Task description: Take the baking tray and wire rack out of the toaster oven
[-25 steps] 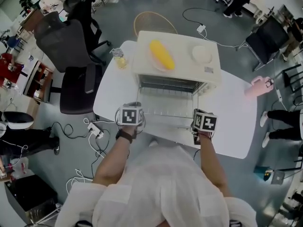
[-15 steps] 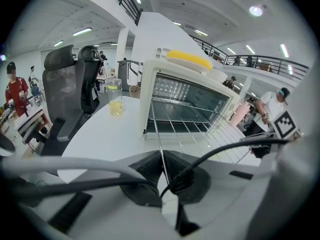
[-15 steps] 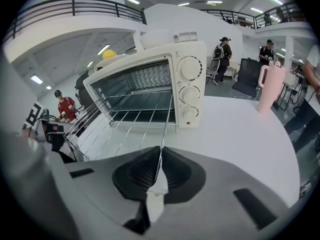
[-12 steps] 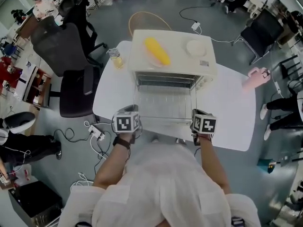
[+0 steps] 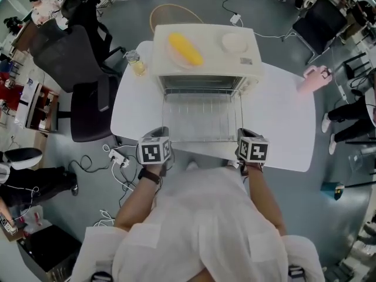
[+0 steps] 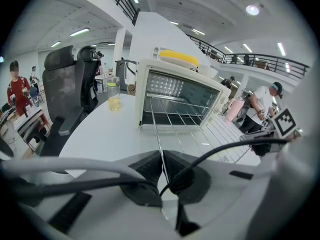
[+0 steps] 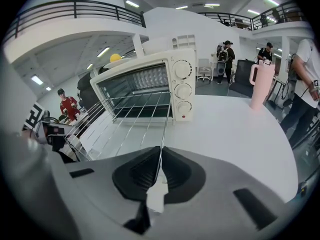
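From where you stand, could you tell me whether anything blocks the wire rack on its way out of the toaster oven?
Nothing visible does. The left gripper and right gripper are shut on the side wires of the wire rack; the glass and pink tumbler stand well to either side of its path on the table.

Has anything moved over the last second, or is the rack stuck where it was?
The wire rack has slid further out of the toaster oven, toward the person, drawn by both grippers. The left gripper and the right gripper stay clamped on its side wires; nothing was let go. The oven, the corn on top, the glass and the pink tumbler kept their places.
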`<state>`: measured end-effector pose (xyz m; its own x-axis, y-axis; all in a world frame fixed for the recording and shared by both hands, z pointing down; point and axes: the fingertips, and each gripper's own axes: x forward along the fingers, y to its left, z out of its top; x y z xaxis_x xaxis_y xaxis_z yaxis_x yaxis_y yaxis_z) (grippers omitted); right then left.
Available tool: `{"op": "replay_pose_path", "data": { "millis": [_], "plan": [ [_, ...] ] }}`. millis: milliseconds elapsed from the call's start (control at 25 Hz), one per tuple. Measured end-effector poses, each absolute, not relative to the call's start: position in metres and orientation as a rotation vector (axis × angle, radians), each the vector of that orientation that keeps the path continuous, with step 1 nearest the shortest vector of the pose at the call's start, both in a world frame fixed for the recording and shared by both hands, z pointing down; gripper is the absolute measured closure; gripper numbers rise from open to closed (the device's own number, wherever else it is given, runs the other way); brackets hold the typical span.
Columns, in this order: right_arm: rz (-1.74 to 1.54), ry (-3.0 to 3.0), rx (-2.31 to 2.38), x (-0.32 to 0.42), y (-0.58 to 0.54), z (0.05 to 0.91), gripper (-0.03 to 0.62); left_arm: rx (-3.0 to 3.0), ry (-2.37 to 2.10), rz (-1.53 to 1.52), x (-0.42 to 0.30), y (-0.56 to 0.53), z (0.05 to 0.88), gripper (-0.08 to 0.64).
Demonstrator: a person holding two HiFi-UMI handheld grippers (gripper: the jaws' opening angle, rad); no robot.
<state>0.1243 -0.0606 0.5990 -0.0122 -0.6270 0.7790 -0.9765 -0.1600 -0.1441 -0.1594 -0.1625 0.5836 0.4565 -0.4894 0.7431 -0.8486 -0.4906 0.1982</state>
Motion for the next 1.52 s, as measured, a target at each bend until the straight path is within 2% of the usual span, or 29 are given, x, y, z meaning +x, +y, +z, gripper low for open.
{"op": "replay_pose_path", "data": {
  "millis": [560, 880, 1520],
  "plan": [
    [1.061, -1.627, 1.873, 0.212, -0.009, 0.610, 0.580, 2.133, -1.081, 0.874, -0.069, -0.116, 0.599, 0.549],
    [1.054, -1.597, 1.886, 0.308, 0.031, 0.616, 0.581, 2.130, -1.042, 0.893, 0.026, -0.076, 0.615, 0.548],
    [1.090, -1.514, 1.938, 0.453, 0.079, 0.655, 0.581, 2.168, -0.964, 0.899, 0.180, -0.053, 0.644, 0.548]
  ]
}}
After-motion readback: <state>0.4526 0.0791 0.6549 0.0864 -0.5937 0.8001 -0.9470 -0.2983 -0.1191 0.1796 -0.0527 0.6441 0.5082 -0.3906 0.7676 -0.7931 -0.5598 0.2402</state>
